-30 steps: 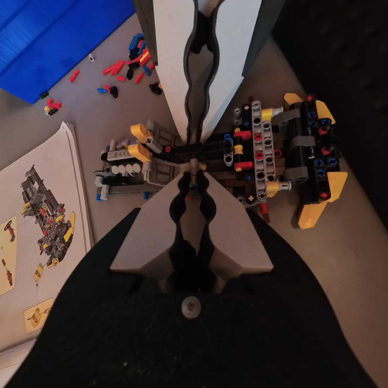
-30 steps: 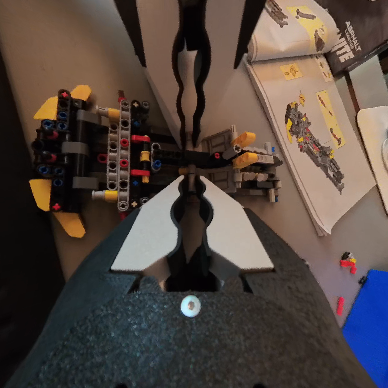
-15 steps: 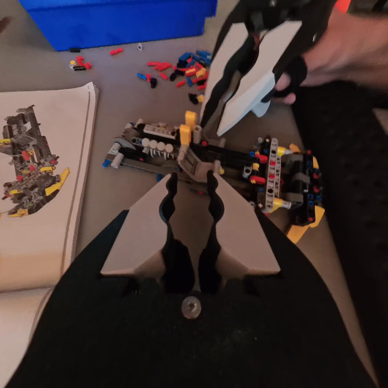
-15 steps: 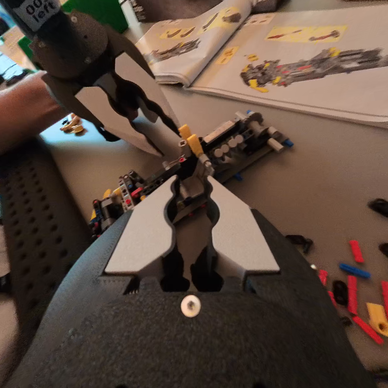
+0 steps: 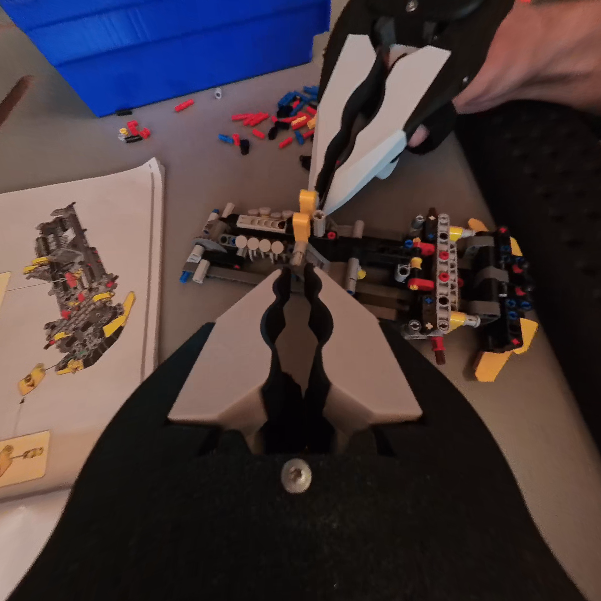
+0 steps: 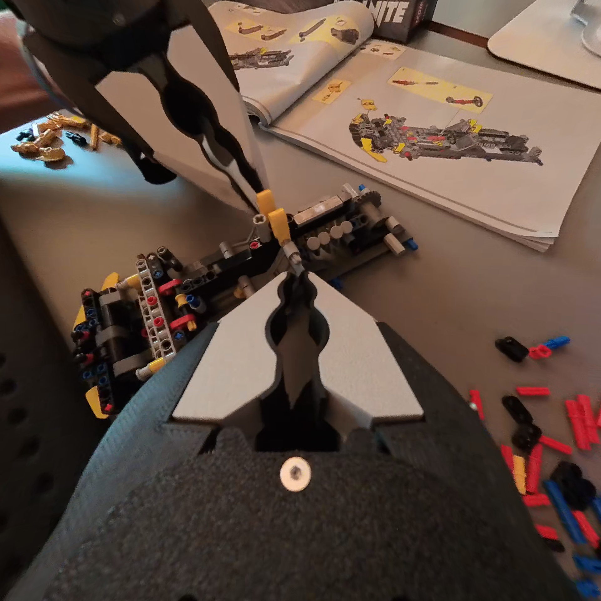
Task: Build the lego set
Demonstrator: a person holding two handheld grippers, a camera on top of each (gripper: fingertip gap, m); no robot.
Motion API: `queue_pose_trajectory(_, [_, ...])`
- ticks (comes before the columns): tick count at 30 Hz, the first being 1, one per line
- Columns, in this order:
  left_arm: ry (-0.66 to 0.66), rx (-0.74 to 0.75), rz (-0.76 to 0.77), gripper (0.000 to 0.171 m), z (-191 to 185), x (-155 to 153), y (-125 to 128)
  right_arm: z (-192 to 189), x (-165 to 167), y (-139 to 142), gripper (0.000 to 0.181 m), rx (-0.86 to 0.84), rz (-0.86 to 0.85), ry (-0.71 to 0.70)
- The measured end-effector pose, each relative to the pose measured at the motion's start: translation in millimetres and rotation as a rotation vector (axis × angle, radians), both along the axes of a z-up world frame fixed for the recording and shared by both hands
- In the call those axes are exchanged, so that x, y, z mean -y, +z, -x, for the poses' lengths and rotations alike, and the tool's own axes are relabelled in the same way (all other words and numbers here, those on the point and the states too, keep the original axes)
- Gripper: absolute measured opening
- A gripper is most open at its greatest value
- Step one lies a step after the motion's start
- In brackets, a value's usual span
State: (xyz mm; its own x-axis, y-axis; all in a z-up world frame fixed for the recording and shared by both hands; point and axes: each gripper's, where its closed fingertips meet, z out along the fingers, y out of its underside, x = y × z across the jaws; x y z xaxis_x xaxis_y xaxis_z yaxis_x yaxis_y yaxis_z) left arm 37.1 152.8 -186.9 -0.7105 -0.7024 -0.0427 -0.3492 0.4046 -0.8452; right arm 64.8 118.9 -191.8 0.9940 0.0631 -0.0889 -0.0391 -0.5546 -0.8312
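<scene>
The lego model [image 5: 442, 276] is a long black and grey chassis with yellow panels, lying on the grey table; it also shows in the right wrist view [image 6: 153, 318]. Two yellow connectors [image 5: 300, 226] stand up at its middle, each on a thin grey axle. My left gripper [image 5: 296, 271] is closed on the near axle end [image 5: 297, 257]. My right gripper [image 6: 297, 276] is closed on the axle [image 6: 292, 257] below a yellow connector [image 6: 279, 224]. Each gripper shows in the other's view, coming down from the top with its tips at the far yellow connector.
An open instruction booklet [image 5: 81, 276] [image 6: 439, 146] lies beside the model. A blue bin [image 5: 179, 48] stands behind. Loose red, blue and black pieces [image 5: 276, 123] [image 6: 553, 455] are scattered nearby. Gold pieces [image 6: 48, 140] lie far left. A black perforated mat [image 5: 536, 195] borders the table. A hand [image 5: 536, 58] holds the right gripper.
Both grippers left their top-down hold on the model, tilted lower and opened. They have now closed again on the axle ends. The yellow connectors now stand upright.
</scene>
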Motion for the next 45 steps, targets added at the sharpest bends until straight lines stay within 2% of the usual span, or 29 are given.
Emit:
queue_pose_trajectory(4, [-0.07, -0.061, 0.072, 0.003, 1.3, 6.8, -4.0, 5.8, -1.2, 0.8, 0.004, -0.043, -0.002, 0.075])
queue_pose_trajectory(10, [-0.104, -0.049, 0.058, 0.001, 2.1, 4.9, -4.0, 9.0, -5.2, -0.7, 0.004, -0.077, 0.053, 0.13])
queue_pose_trajectory(18, [-0.08, -0.088, 0.079, 0.002, 1.8, 4.7, -3.8, 6.8, -3.5, -0.6, 0.004, -0.129, 0.006, 0.07])
queue_pose_trajectory(21, [-0.062, -0.144, 0.055, 0.011, 10.3, -3.0, -10.0, 7.0, 7.1, -4.9, 0.023, -0.181, 0.072, 0.036])
queue_pose_trajectory(23, [-0.066, -0.188, 0.06, 0.016, 18.9, -5.1, -15.3, 23.3, 15.8, -2.6, 0.023, -0.239, 0.076, 0.109])
queue_pose_trajectory(24, [-0.076, -0.213, 0.067, 0.016, 23.6, -3.7, -17.2, 30.3, 18.8, -0.7, 0.021, -0.232, 0.054, 0.139])
queue_pose_trajectory(27, [-0.099, -0.233, 0.054, 0.013, 31.2, 1.3, -20.3, 30.0, 19.7, -7.9, 0.018, -0.071, 0.042, 0.137])
queue_pose_trajectory(28, [-0.109, -0.243, 0.041, 0.007, 33.6, 2.8, -22.1, 33.1, 19.6, -8.9, 0.014, -0.064, 0.051, 0.15])
queue_pose_trajectory(33, [-0.134, -0.234, 0.028, 0.0, 36.2, 13.0, -21.5, 35.6, 16.2, -10.4, 0.011, -0.106, 0.077, 0.14])
queue_pose_trajectory(36, [-0.13, -0.212, -0.018, 0.0, 35.3, 16.1, -23.2, 33.0, 15.6, -13.7, 0.002, -0.04, 0.09, 0.116])
queue_pose_trajectory(42, [-0.087, -0.185, -0.068, 0.0, 34.7, 11.3, -23.5, 36.3, 13.1, -12.2, 0.006, 0.038, 0.081, 0.102])
queue_pose_trajectory(44, [-0.018, -0.206, -0.078, 0.004, 36.3, 4.1, -22.1, 38.3, 13.4, -8.9, 0.01, 0.013, 0.068, 0.128])
queue_pose_trajectory(45, [0.057, -0.228, -0.091, 0.005, 37.2, -3.2, -22.0, 37.6, 13.6, -6.7, 0.012, 0.005, 0.058, 0.137])
